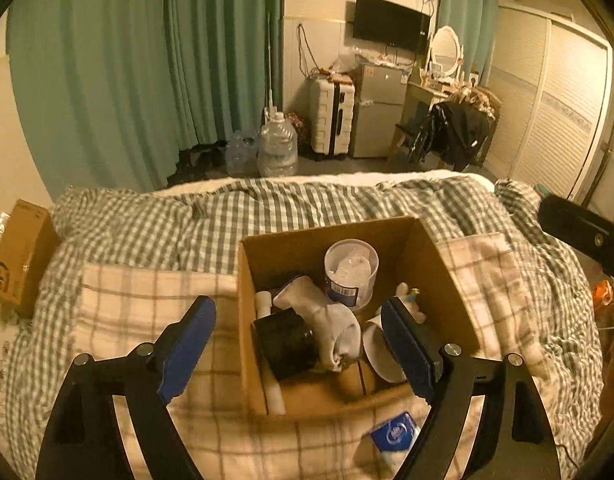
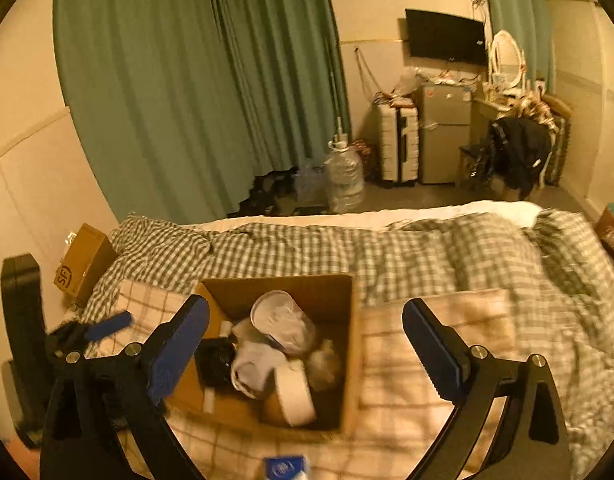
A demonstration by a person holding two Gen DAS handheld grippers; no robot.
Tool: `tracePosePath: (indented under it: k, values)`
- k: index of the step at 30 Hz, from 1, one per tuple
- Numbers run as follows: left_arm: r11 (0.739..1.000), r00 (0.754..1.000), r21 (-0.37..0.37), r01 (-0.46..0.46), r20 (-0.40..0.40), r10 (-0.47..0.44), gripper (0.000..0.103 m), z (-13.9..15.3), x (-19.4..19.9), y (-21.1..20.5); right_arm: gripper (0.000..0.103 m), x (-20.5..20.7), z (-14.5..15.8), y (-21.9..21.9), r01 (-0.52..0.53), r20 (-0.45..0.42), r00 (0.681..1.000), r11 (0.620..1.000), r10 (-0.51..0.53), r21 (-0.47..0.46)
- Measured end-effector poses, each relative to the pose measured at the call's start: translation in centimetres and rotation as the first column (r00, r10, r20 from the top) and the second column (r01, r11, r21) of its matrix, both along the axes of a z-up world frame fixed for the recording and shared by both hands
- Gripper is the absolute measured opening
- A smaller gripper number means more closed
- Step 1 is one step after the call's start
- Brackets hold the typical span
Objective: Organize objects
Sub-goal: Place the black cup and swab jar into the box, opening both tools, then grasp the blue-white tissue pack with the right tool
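Both tools empty, jaws spread wide. Left tool (image 1: 297,334) hovers over the near edge of the cardboard box (image 1: 447,280); right tool (image 2: 305,336) hangs above the same box (image 2: 349,340), slightly nearer.

Box sits open on a plaid towel (image 1: 147,292) on the bed (image 1: 307,200), over the checked duvet.

Inside the box: clear plastic tub (image 1: 351,270) upright at the far side, white sock (image 1: 327,320) draped in the middle, black cylinder (image 1: 285,344) at left, white disc (image 1: 381,354) near right.

Small blue packet (image 1: 395,432) lies on the towel just outside the box's near wall.

Second cardboard box (image 1: 21,256) at far left of the bed.
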State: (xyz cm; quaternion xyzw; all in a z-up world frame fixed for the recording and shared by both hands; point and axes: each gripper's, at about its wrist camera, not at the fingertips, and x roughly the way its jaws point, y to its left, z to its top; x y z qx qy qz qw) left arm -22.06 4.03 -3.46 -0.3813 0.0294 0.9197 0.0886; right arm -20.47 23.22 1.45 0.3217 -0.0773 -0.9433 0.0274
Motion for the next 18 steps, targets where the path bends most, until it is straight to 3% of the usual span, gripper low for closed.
tracePosePath:
  k: [9,18]
  values:
    - [1.0,0.996,0.006,-0.007,-0.084,0.007,0.094,4.7,7.5,-1.4,0.098,8.8,4.1,-0.1,0.035,-0.027,0.999,0.992,-0.032,0.125]
    - [0.998,0.993,0.011,-0.056,-0.107,0.057,0.097,3.7,12.3,-3.3,0.098,13.5,1.6,-2.4,0.031,0.0,1.0,0.988,-0.031,0.149]
